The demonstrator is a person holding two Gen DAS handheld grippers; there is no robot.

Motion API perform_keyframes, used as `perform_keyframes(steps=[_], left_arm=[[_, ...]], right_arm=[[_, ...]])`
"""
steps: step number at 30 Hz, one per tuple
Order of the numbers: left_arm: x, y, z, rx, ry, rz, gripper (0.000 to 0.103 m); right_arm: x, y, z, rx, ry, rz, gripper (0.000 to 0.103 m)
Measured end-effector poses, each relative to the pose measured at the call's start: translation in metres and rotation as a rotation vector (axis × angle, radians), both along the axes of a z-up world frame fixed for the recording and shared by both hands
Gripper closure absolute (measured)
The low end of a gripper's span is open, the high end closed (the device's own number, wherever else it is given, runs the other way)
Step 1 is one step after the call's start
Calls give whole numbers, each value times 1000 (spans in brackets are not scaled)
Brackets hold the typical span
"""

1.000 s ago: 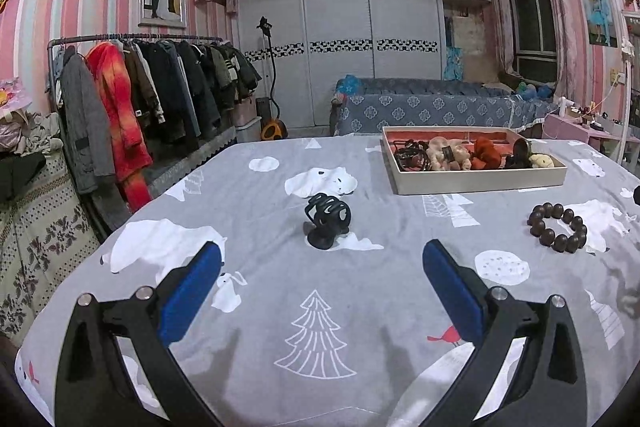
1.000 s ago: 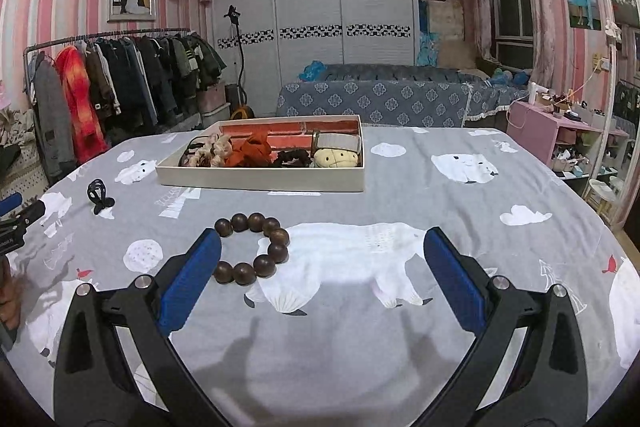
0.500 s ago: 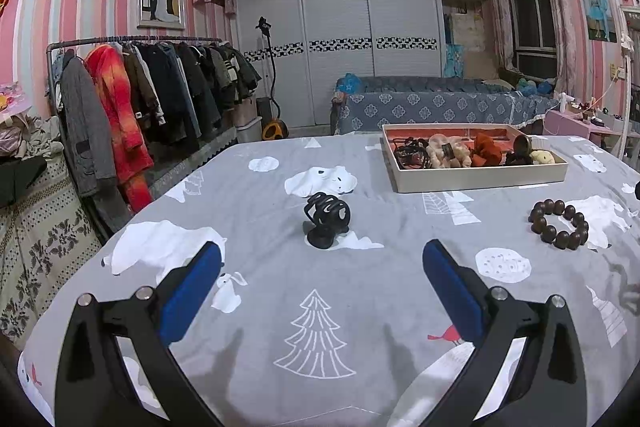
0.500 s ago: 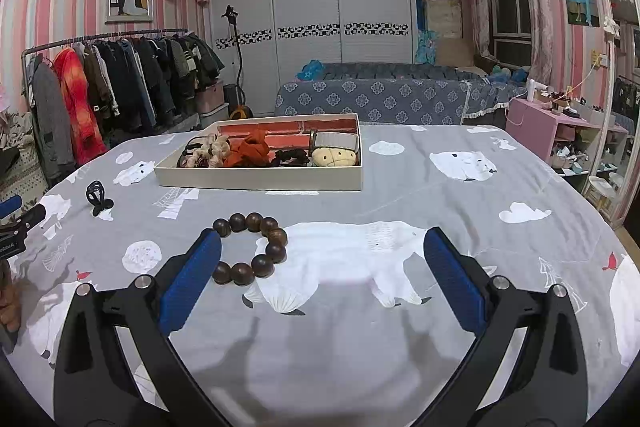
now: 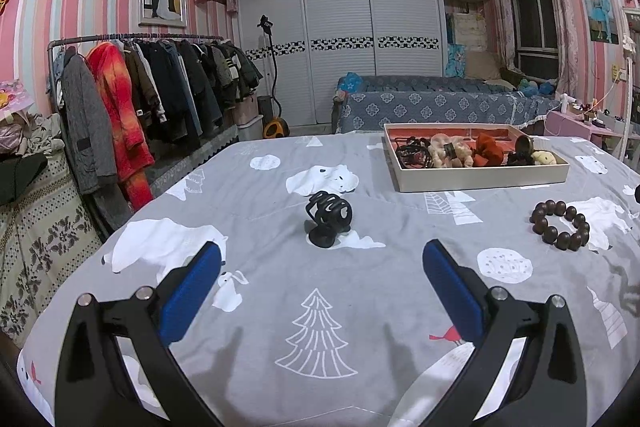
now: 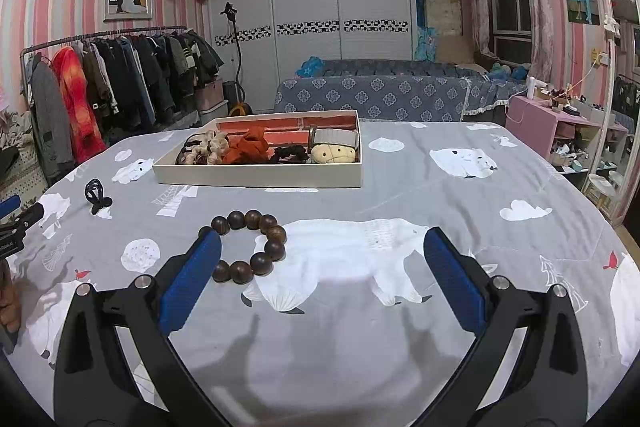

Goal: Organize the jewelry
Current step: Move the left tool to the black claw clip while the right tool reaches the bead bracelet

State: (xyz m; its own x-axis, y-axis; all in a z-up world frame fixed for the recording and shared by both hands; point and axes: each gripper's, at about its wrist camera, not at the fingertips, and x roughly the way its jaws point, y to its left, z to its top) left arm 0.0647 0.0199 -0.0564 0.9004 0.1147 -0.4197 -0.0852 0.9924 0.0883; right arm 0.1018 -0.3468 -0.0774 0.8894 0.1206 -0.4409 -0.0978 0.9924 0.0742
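Left gripper (image 5: pixel 322 269) hovers low over the grey bear-print bedspread (image 5: pixel 280 307), blue fingers (image 5: pixel 190 291) spread wide and holding nothing. Just ahead of it sits one black hair claw (image 5: pixel 329 218), tipped up on its handles with the toothed jaws pointing up and to the left. One wooden bead bracelet (image 5: pixel 561 225) lies flat off to the right, a closed ring with no real long axis.

Over to the right gripper (image 6: pixel 322 267): fingers (image 6: pixel 190 287) also wide apart, empty, hanging above the bed. The bracelet (image 6: pixel 250 245) lies flat just past the left finger, whose tip covers part of the ring. I count about ten beads showing here.

One shallow cream box (image 6: pixel 260 175) sits farther back, long side running left to right, holding scrunchies: a cream one, an orange one, dark ones, plus a yellow plush piece.

The right view catches the left gripper's tip (image 6: pixel 12 217) at the far left edge, with the claw (image 6: pixel 96 195) near it, small. The left view shows the claw's shape far better.
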Motion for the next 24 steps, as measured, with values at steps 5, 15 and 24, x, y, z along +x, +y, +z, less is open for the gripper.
perform_keyframes(steps=[5,15,24], left_arm=[[0,1,0,-3,-2,5,5],[1,-1,-3,2,7,4,5],[3,-2,-2,-5,15,-11,5]], right_arm=[[0,0,0,0,0,0,4],[1,0,-2,1,9,1,4],[7,3,-6,-32,49,-20,4]])
